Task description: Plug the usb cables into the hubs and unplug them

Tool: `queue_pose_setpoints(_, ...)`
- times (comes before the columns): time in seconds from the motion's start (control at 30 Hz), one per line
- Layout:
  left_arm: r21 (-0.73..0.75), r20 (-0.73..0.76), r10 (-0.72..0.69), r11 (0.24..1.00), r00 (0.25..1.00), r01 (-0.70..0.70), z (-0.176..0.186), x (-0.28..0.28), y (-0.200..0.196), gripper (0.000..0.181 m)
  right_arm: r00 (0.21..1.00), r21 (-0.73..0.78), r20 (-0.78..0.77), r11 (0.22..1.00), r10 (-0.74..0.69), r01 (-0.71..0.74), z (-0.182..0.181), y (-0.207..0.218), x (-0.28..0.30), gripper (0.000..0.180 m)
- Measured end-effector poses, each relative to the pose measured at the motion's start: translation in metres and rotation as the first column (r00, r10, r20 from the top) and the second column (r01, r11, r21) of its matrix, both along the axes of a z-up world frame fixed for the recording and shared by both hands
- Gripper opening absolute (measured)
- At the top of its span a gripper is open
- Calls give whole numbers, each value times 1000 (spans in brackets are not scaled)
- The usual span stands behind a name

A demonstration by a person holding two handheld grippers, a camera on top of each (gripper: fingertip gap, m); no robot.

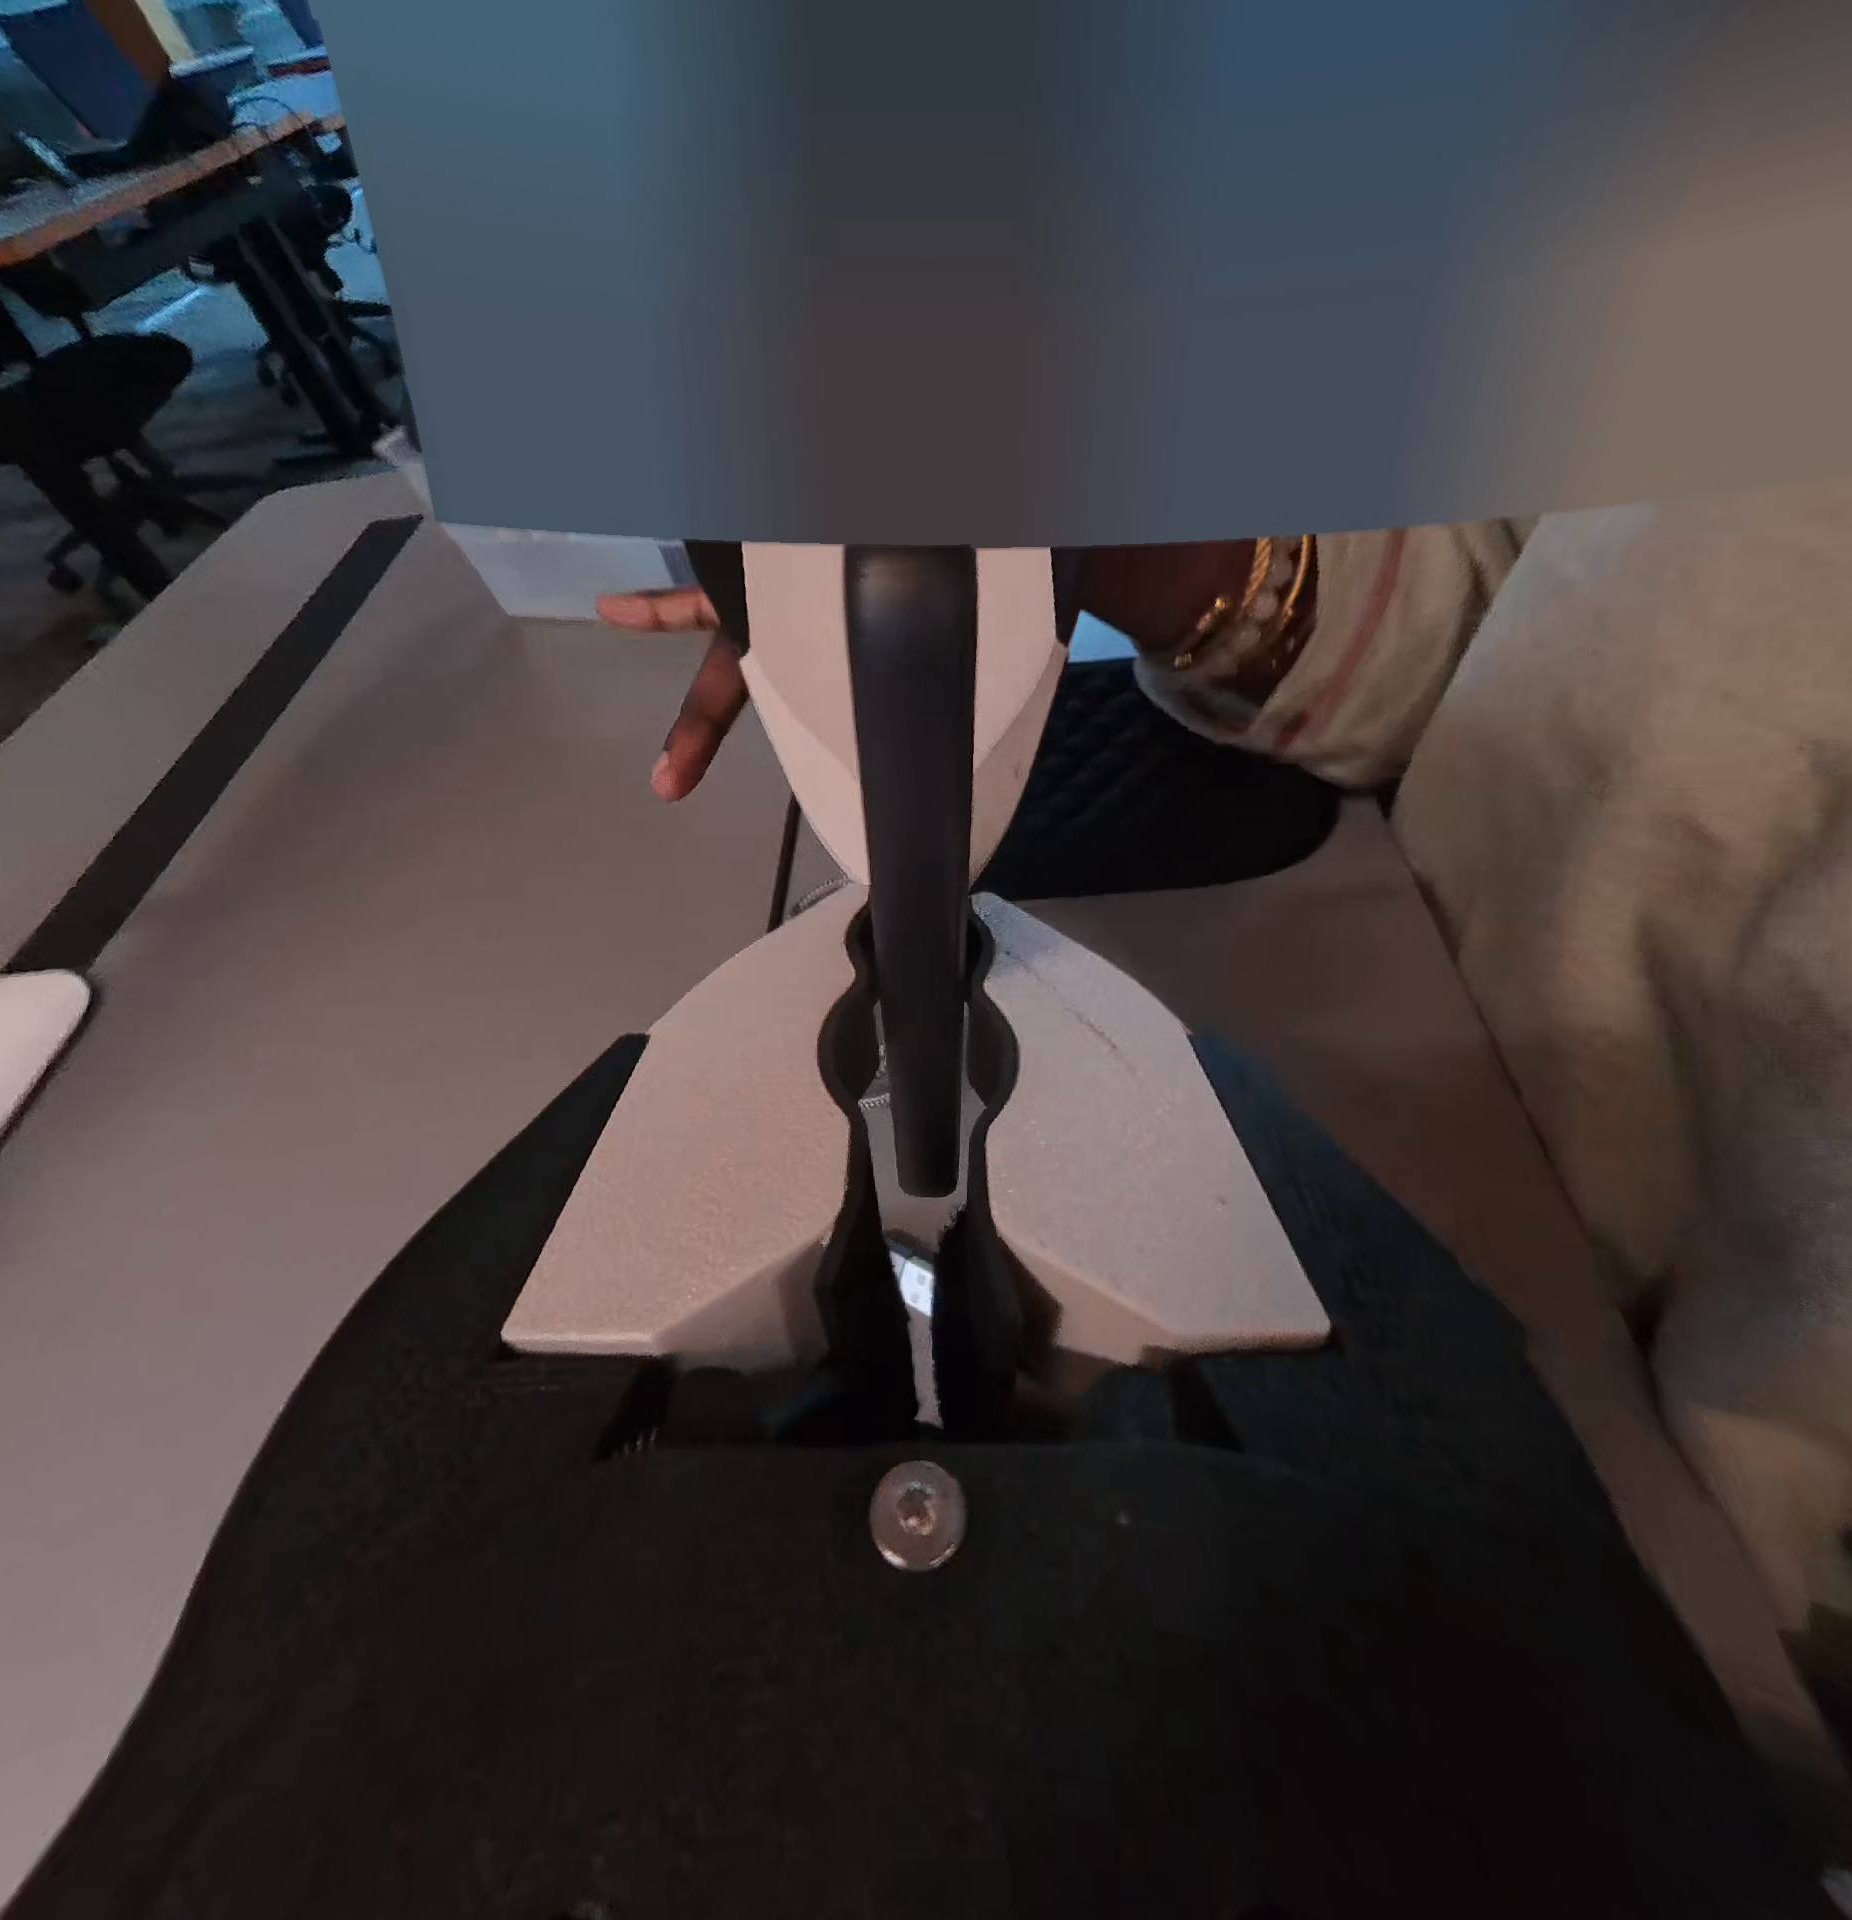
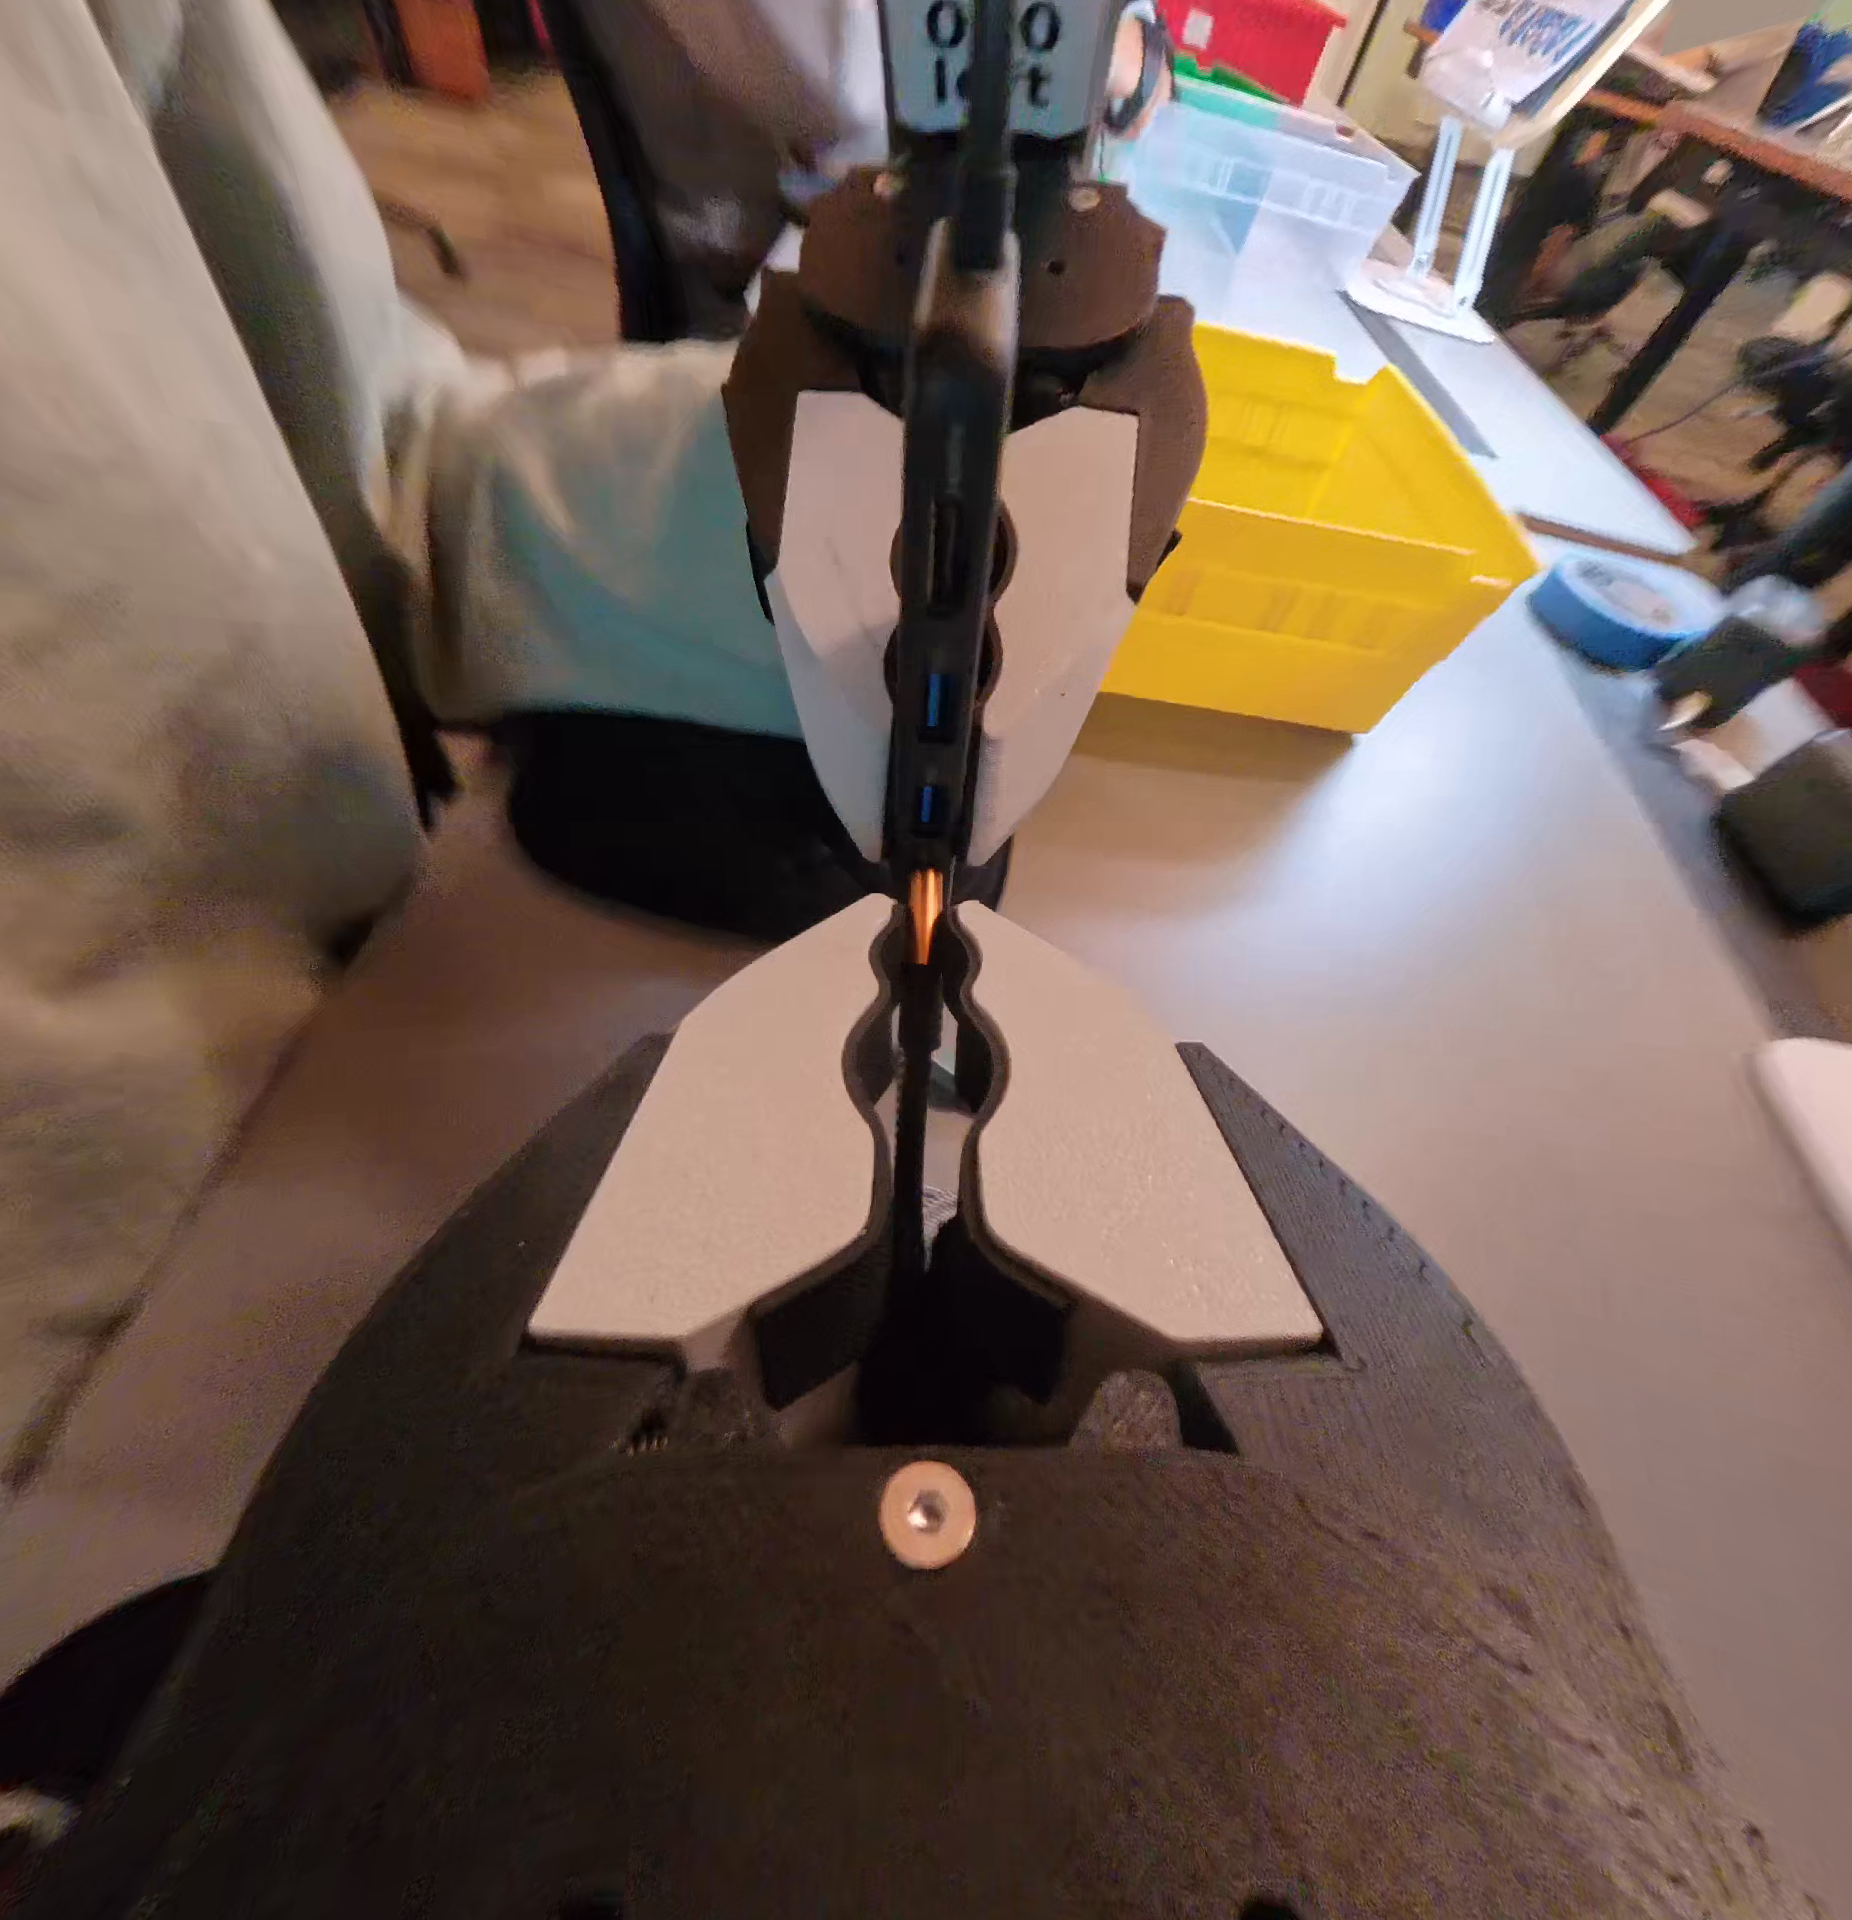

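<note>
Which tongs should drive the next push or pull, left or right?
Right. The right tongs pinch the cable plug, lined up with the hub's end, so they can likely move it along the port axis. The left tongs clamp the hub and better just brace.

grey table (image 2: 1369, 935), yellow bin (image 2: 1317, 540), blue tape roll (image 2: 1618, 613)

Count: two grippers, left gripper (image 1: 917, 935) and right gripper (image 2: 927, 914); one black hub (image 2: 943, 582); two blue ports (image 2: 937, 691) visible on it. One yellow bin (image 2: 1306, 540) at 2 o'clock, one blue tape roll (image 2: 1618, 608) at 3 o'clock.
</note>
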State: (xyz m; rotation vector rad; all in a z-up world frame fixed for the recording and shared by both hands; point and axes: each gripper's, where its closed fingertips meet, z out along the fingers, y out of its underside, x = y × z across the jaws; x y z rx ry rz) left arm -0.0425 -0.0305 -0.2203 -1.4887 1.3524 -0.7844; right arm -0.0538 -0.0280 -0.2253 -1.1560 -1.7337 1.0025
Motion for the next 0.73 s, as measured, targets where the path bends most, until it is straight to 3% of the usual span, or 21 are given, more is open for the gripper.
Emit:
queue_pose_setpoints(0.03, 59, -15, -6, 998, 1000, 7, -2, -1, -4, 13, 1000, 116, 6, 993, -28, 27, -2, -4, -1, 6)
queue_pose_setpoints(0.1, 202, -85, -9, 979, 996, 26, -9, -3, -13, 12, 996, 347, 13, 935, -84, 74, -10, -11, -3, 6)
queue_pose_setpoints(0.17, 266, -147, 26, 964, 989, 14, -20, 0, -16, 12, 992, 579, 31, 811, -124, 83, -21, -14, -1, 7)
queue_pose_setpoints(0.3, 405, -278, 120, 914, 953, 4, -32, 3, -13, 12, 957, 807, 103, 585, -270, 79, -31, -8, 2, 7)
queue_pose_setpoints(0.33, 449, -300, 148, 893, 943, 3, -28, 3, -13, 12, 954, 818, 86, 567, -286, 96, -25, -8, 2, 7)
queue_pose_setpoints(0.43, 521, -345, 186, 853, 920, 23, -10, 2, -21, 13, 957, 755, 45, 637, -286, 155, -7, -16, 4, 7)
queue_pose_setpoints(0.6, 529, -378, 211, 848, 902, 23, 3, -4, -27, 13, 962, 793, 22, 590, -273, 150, 9, -24, 6, 7)
queue_pose_setpoints(0.73, 568, -403, 279, 823, 871, -1, 6, -3, -29, 13, 952, 772, 32, 612, -304, 170, 11, -25, 7, 7)
